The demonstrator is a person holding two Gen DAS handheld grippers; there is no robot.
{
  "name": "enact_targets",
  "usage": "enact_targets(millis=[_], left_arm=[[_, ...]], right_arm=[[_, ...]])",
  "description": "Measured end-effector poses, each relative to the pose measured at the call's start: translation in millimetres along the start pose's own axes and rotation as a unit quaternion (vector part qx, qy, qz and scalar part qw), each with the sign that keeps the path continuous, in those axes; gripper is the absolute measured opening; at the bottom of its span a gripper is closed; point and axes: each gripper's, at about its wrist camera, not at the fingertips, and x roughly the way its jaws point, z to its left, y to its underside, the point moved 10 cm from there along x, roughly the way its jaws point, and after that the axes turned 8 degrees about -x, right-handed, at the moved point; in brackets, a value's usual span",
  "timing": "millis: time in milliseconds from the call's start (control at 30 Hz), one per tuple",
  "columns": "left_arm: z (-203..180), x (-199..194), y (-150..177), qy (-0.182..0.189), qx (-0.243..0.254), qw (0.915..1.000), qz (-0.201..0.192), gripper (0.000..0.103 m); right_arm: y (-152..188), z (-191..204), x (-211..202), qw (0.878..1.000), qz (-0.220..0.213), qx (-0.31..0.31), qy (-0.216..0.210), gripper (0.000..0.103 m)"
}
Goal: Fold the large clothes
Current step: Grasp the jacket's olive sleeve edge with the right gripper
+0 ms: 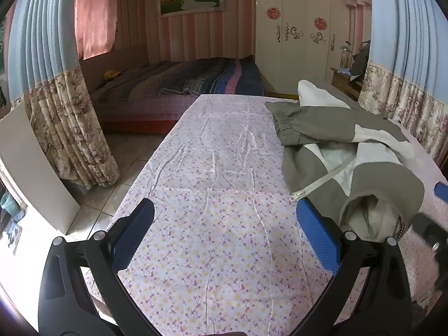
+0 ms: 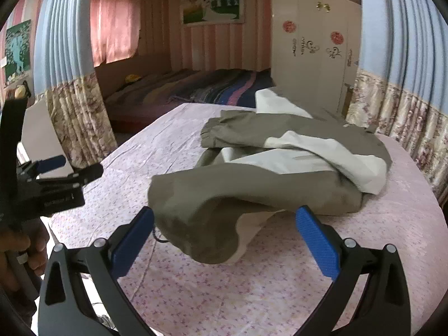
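- Right wrist view shows the olive-and-cream zip jacket lying in a crumpled heap on the right half of the floral-sheeted table, hood end toward the camera, one gathered cuff toward the far edge.
- Layers overlap in that heap, so a pinch into the nearest bulge would probably catch two or three thicknesses at once; lifting then drags the whole bundle instead of opening it.
- Its open zipper trails across the lining in the left wrist view; the stiff tape could snag a pad or keep the front panels from lying flat.
- A dark drawcord loops out beneath the hood and may hook on a finger.
- The right gripper is spread wide with nothing between its blue pads, the hood's edge just ahead of them; closing here would likely seize only loose hood fabric.
- The left gripper is likewise fully spread and empty, over bare sheet beside the jacket, so it has to cross toward the garment, where the two tools could collide.
- The thin sheet is creased and may ruck up under a dragged jacket.
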Motion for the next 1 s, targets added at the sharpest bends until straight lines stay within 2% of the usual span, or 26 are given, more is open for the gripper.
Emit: enact_targets(millis=[133, 200, 233, 300, 333, 367, 400, 467, 667, 800, 933, 1000], left_arm=[[0, 1, -1, -0.003, -0.005, 1.0000, 0.001, 0.100], [-1, 1, -1, -0.006, -0.004, 1.0000, 0.002, 0.100], [-1, 1, -1, -0.008, -0.004, 1.0000, 0.002, 0.100], [-3, 0, -1, -0.012, -0.004, 0.9999, 0.003, 0.100], [-4, 0, -1, -0.015, -0.005, 0.9999, 0.003, 0.100], [-5, 0, -2, -0.016, -0.007, 0.9998, 0.003, 0.100], [-8, 1, -2, -0.016, -0.009, 0.9998, 0.005, 0.100], [-13, 1, -2, -0.018, -0.011, 0.9998, 0.005, 0.100], [-48, -2, -8, -0.016, -0.005, 0.9999, -0.002, 0.100], [-89, -8, -11, -0.011, 0.009, 0.9999, -0.009, 0.100], [-133, -11, -8, -0.009, 0.028, 0.9995, -0.011, 0.100], [-157, -10, -3, -0.012, 0.040, 0.9991, -0.009, 0.100]], right_arm=[[1, 11, 13, 1.000, 0.007, -0.012, -0.002, 0.101], [2, 11, 22, 1.000, 0.007, -0.019, 0.010, 0.101], [2, 11, 25, 1.000, 0.008, -0.022, 0.014, 0.098], [4, 7, 31, 1.000, 0.011, -0.026, 0.010, 0.074], [4, 4, 31, 1.000, 0.013, -0.026, 0.009, 0.039], [5, -2, 32, 0.999, 0.017, -0.026, 0.016, 0.018], [5, -10, 31, 0.999, 0.016, -0.025, 0.028, 0.018], [3, -27, 24, 1.000, 0.005, -0.015, 0.027, 0.010], [4, -109, -11, 0.997, -0.029, 0.028, 0.063, 0.007], [19, -189, -36, 0.990, -0.035, 0.081, 0.106, 0.007], [47, -281, -62, 0.977, -0.035, 0.129, 0.167, 0.007], [68, -339, -73, 0.967, -0.034, 0.154, 0.202, 0.007]])
